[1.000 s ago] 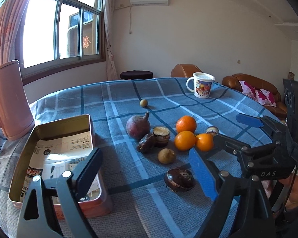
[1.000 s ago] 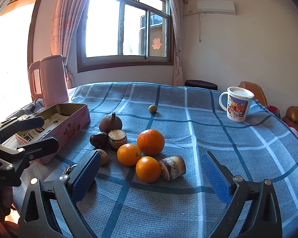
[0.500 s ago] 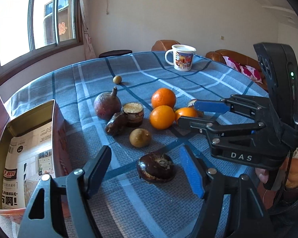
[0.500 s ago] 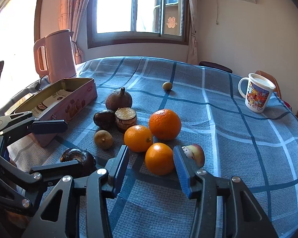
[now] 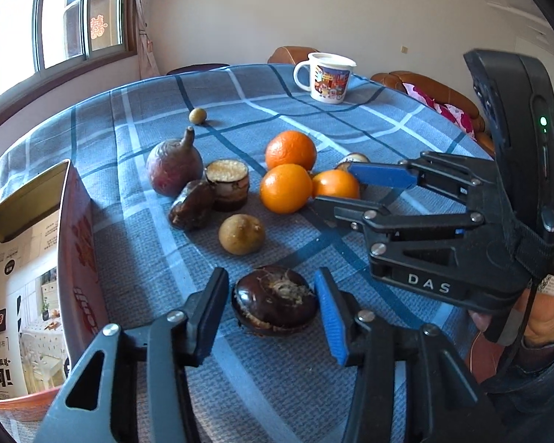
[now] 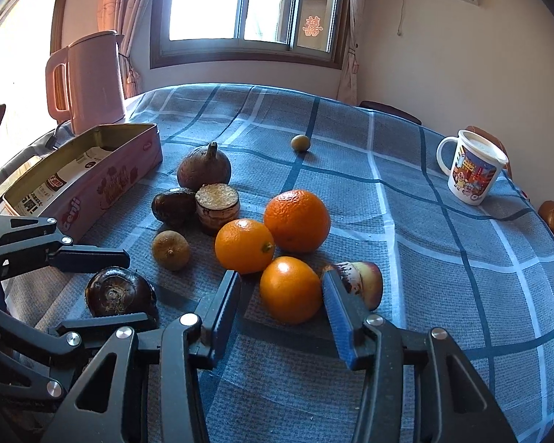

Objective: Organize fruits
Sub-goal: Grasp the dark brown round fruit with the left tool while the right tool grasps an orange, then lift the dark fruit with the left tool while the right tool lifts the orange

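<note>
My left gripper [image 5: 271,306] is open, with its jaws on either side of a dark brown round fruit [image 5: 275,301] on the table; there are small gaps at both pads. My right gripper [image 6: 280,295] is open around the nearest orange [image 6: 291,289], one of three oranges [image 6: 297,219] in a cluster. The right gripper also shows in the left wrist view [image 5: 336,192]. The left gripper shows in the right wrist view [image 6: 114,288] around the dark fruit [image 6: 119,291]. An open pink tin box [image 6: 81,184] stands at the left.
A blue plaid cloth [image 6: 406,240] covers the round table. On it are a purple pointed fruit [image 6: 204,170], a cut brown piece [image 6: 218,206], a small tan fruit [image 6: 170,250], a small green fruit [image 6: 300,143], a white mug [image 6: 474,168] and a pink kettle [image 6: 88,81].
Both grippers have moved forward and down. The left jaws now flank the dark fruit and the right jaws flank the nearest orange. Both have narrowed since a second ago.
</note>
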### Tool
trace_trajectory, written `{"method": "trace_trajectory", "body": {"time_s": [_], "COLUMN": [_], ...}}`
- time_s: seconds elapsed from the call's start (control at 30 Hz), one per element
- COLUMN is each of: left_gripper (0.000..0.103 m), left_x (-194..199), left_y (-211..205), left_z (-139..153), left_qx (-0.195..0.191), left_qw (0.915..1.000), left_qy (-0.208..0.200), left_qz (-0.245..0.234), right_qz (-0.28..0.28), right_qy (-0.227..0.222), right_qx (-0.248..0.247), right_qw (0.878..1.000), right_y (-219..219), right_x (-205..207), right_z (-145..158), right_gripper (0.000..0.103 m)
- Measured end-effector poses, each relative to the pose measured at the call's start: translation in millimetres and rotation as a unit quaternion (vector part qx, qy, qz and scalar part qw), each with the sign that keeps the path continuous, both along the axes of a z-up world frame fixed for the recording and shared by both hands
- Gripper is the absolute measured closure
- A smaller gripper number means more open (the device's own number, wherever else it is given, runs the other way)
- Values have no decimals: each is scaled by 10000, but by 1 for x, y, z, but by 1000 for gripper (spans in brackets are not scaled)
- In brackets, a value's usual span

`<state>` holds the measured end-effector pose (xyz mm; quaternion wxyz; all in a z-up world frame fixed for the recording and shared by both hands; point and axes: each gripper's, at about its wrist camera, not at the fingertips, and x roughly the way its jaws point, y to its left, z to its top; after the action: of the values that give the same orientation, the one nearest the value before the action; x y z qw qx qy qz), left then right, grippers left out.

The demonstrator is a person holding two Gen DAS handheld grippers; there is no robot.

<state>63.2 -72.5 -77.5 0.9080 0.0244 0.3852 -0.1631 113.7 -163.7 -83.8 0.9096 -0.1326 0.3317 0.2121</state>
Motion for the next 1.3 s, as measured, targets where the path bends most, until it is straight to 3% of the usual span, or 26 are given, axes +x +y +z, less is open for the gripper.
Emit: {"method": "trace_trajectory", "body": {"time_s": [0.2,0.27,0.3,0.37,0.8,1.3], "left_gripper": [56,56,56,56,56,56], "left_x": [-1,-3,-4,-7,-15,-22], "left_y": [5,6,7,12,24,32], "left_z": [2,3,5,7,18,22], "left_qx": [-117,-137,-168,-238,-372,-458], "left_qw": [9999,9998,9997,9993,9948,9905], "left_qy": [-63,-123,-170,-247,-813,-1109], "left_qz": [49,58,70,136,493,666], "right_qz": [-94,-56,-24,32,391,585], "right_qy": [185,318,397,419,100,-216], "right_qx": [-92,-142,-101,33,97,360], "right_qw": [9997,9994,9992,9991,9991,9974], "right_y": [3,5,4,1,5,1], "right_x": [7,10,12,10,-2,-13], "right_z": [-4,-6,-8,-7,-1,6], "right_gripper": [55,58,65,65,65,65]}}
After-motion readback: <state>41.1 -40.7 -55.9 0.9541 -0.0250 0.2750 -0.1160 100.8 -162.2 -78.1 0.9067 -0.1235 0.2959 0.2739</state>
